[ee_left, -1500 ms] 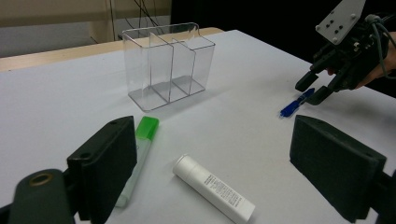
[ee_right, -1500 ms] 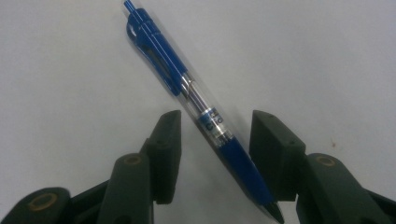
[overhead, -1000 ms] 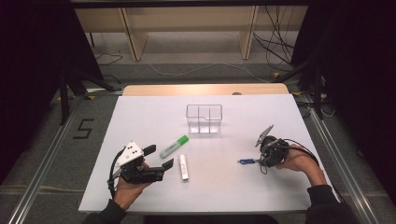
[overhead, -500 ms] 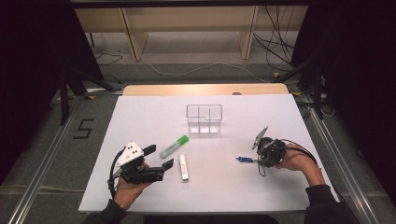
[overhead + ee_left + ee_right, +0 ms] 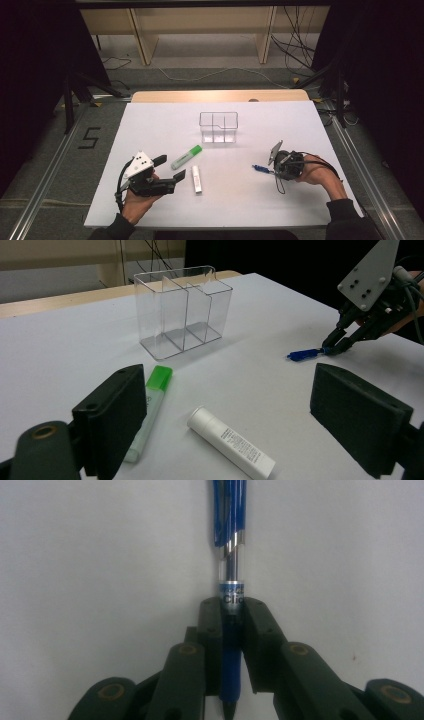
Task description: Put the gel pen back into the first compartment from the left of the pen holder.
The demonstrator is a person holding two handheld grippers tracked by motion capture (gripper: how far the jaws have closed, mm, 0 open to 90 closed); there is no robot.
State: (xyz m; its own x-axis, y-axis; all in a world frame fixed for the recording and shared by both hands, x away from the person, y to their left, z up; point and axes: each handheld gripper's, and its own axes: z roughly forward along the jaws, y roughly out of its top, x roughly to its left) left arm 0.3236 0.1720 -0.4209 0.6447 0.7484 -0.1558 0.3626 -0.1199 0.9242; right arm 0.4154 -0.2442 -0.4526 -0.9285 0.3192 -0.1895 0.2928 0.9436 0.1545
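Note:
A blue pen [image 5: 230,525] lies on the white table [image 5: 240,200] at the right, its barrel between the jaws of my right gripper [image 5: 231,615]. Those jaws have just been closing, and both pads now press on the barrel. From above, the right gripper [image 5: 271,169] points left with the pen [image 5: 259,168] sticking out of it. My left gripper [image 5: 170,168] rests at the front left, open and holding nothing. Just ahead of it lie a green highlighter [image 5: 150,405] and a white tube [image 5: 230,442].
A clear plastic organiser [image 5: 218,126] with three compartments stands upright in the middle of the table. The highlighter [image 5: 186,157] and the tube [image 5: 196,179] lie between it and the left gripper. A wooden strip [image 5: 220,95] edges the far side.
The right hand has edged slightly left and nearer, onto the pen. The left hand, highlighter, tube and organiser have stayed put.

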